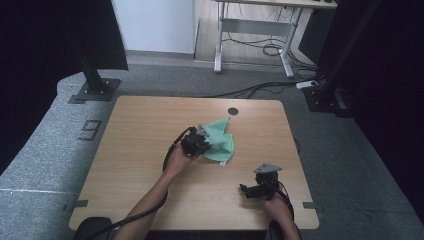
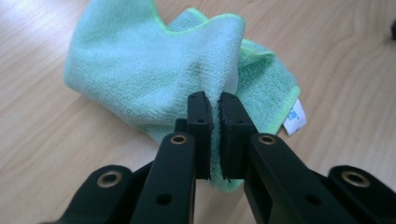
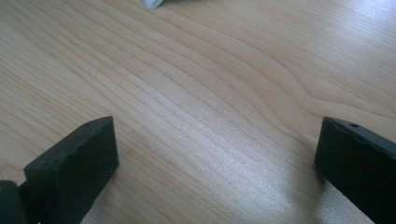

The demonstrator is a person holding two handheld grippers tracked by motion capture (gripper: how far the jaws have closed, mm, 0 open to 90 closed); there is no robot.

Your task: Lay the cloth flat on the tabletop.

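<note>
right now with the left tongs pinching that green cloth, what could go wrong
The left tongs grip only a thin fold of the green cloth, so it might slip out when lifted. The rest of the cloth lies bunched on the table and may drag rather than unfold. The right tongs stand open and apart from it, too far to steady it.

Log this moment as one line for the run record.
left claw: shut on green cloth, fold pinched | right claw: open, nothing between jaws, over bare table | cloth: crumpled, white tag at edge
</note>
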